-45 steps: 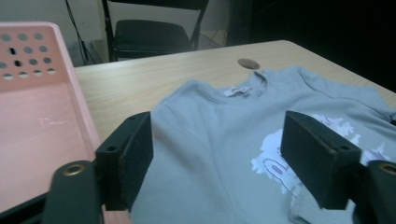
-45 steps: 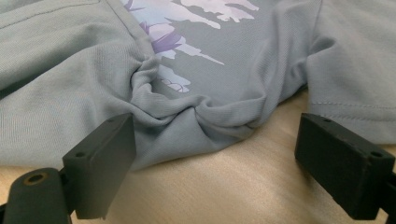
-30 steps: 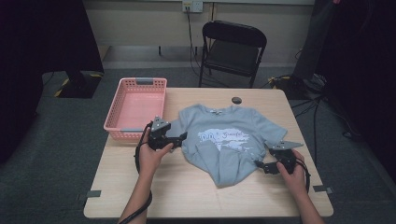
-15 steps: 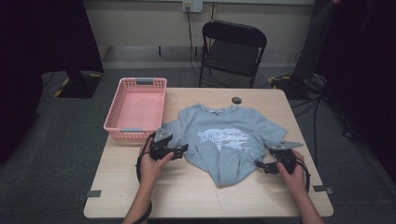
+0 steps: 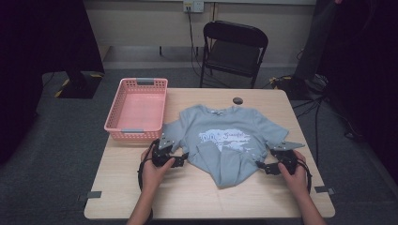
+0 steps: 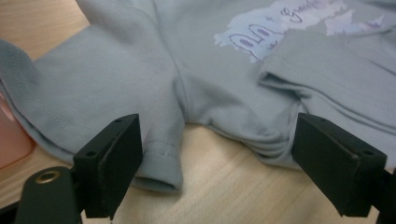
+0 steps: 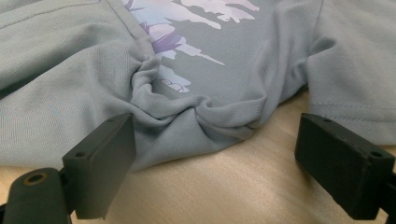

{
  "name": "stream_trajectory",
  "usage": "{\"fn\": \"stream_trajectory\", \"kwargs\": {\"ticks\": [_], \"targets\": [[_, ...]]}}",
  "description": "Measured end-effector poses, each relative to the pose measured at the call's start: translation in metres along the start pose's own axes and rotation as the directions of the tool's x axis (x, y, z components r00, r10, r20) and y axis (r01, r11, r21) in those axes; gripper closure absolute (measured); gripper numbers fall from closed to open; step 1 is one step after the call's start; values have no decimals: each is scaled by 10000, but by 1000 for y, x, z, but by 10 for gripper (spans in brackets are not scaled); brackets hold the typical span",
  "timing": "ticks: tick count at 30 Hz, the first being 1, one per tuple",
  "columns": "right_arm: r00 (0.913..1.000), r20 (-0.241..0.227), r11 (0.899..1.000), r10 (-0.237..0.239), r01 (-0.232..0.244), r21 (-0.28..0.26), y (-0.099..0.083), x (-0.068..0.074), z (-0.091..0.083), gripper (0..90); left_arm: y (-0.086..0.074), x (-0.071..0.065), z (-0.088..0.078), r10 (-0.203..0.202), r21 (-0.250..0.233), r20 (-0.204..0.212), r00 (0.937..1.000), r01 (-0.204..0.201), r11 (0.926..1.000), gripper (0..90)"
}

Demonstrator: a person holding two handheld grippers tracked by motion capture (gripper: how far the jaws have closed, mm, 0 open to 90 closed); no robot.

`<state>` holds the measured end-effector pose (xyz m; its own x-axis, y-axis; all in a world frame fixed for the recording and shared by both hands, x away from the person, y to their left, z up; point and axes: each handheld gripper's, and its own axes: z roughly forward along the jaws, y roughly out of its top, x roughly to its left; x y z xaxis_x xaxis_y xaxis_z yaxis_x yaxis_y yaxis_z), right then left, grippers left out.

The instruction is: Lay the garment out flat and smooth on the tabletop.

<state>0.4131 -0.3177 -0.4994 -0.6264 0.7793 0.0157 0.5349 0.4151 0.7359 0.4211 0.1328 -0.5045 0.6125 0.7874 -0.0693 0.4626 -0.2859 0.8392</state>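
High view: both hand-held grippers, left (image 5: pixel 180 158) and right (image 5: pixel 261 167), sit wide open, holding nothing, at the grey T-shirt's (image 5: pixel 225 136) edges on the bench (image 5: pixel 187 197).

Basket (image 6: pixel 11 140): cut off at left edge, left gripper view. Small dark round thing (image 5: pixel 238 100), upper table: too small to identify.

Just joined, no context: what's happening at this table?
A person is working on a grey T-shirt spread on the table, apparently folding it, with a handheld gripper in each hand. The left gripper sits by the shirt's left sleeve, the right gripper by its bunched right side. Both are open and hold nothing. A pink basket stands empty at the left.
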Motion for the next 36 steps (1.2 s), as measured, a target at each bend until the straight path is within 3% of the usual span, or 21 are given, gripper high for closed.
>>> {"fn": "stream_trajectory", "kwargs": {"ticks": [14,36], "targets": [[10000,-3,10000,-5,5,-2,0,0,0,117,-11,-4,-3,773,502,-236,9967,-760,9958,157],[10000,-45,10000,71,-71,-21,0,-1,0,119,-11,-5,-3,681,490,-295,9972,-666,9966,147]]}}
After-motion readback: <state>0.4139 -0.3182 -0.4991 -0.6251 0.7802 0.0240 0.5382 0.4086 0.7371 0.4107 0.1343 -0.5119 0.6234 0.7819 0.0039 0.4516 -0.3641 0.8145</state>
